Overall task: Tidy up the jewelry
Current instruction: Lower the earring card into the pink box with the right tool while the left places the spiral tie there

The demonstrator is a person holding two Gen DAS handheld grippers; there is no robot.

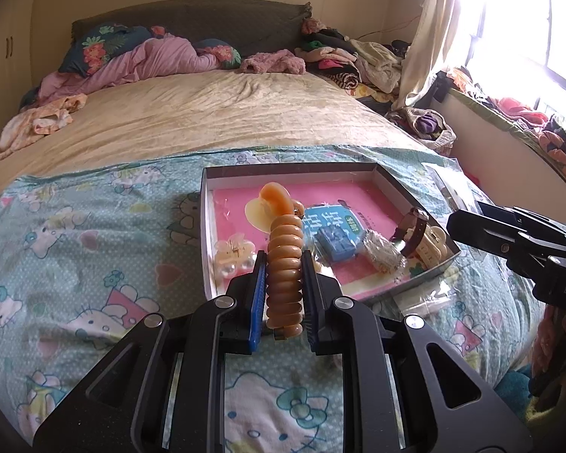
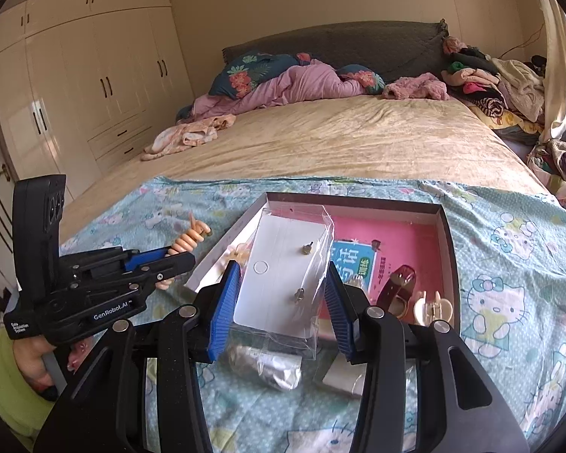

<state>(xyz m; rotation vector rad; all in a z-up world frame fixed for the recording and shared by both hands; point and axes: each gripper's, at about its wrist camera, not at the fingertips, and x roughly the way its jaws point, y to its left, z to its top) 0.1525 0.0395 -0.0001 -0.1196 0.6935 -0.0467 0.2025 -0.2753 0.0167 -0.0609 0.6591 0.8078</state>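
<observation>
Bed w/ Hello Kitty blanket (image 1: pixel 75 249), and on it 1 open box (image 1: pixel 206 226) w/ pink liner. My left gripper (image 1: pixel 284 279) is clamped tight on 1 amber spiral hair tie (image 1: pixel 285 264), held upright just short of the box's near wall. I'd carry it fwd over the rim, lower, then let go. My right gripper (image 2: pixel 283 302) has its blue pads either side of 1 clear earring packet (image 2: pixel 283 279), touching I think, can't tell how firmly. Packet's over the box's near-left corner. Counted in box: 1 watch (image 1: pixel 411 234), 1 blue block (image 1: pixel 336 243), 2 studs (image 2: pixel 307 248) on the card.
</observation>
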